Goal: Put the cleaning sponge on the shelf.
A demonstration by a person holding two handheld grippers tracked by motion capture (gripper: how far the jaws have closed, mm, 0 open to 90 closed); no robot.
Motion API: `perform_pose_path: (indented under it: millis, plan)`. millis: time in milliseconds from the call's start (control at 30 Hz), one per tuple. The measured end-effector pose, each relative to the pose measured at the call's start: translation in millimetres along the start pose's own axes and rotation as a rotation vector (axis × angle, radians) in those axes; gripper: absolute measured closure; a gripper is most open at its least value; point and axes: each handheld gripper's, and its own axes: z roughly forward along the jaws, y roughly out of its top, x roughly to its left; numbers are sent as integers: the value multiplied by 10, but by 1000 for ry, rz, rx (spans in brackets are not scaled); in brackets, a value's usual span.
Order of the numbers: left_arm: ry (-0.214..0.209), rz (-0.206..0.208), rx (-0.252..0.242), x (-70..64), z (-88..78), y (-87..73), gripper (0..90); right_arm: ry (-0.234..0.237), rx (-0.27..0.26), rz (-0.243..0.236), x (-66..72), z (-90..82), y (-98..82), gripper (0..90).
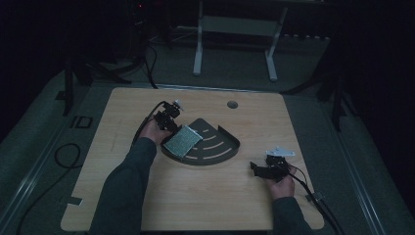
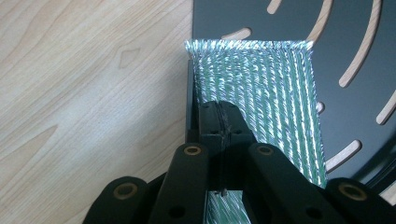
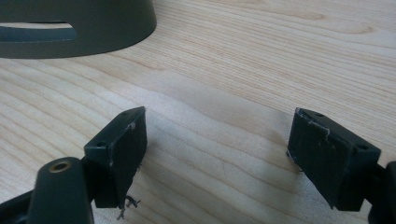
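Observation:
A green-and-silver woven pad lies tilted over the left rim of a dark fan-shaped slotted tray in the middle of the table. My left gripper is shut on the pad's near-left edge. In the left gripper view the two jaws meet on the pad, which reaches out over the tray's slotted floor. My right gripper rests low over bare wood to the right of the tray. Its jaws stand wide apart with nothing between them, and the tray's curved wall shows at the upper left.
The wooden table has a round cable hole near its far edge. Cables trail from both grippers, one off the far left and one off the front right corner. A white frame stands beyond the table.

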Motion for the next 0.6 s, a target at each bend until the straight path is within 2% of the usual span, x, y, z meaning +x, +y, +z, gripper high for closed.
perform_pose_path:
  millis: [133,333,433,600]
  plan:
    - [-4,-8,-9,17,-37,-24,867,0,0,0,0,0,0,192]
    - [-16,-24,-51,60,-152,-81,751,0,0,0,0,0,0,192]
    - [2,-33,-67,82,-216,-109,665,0,0,0,1,0,0,192]
    - [22,-65,-116,122,-321,-185,610,0,0,0,0,0,0,192]
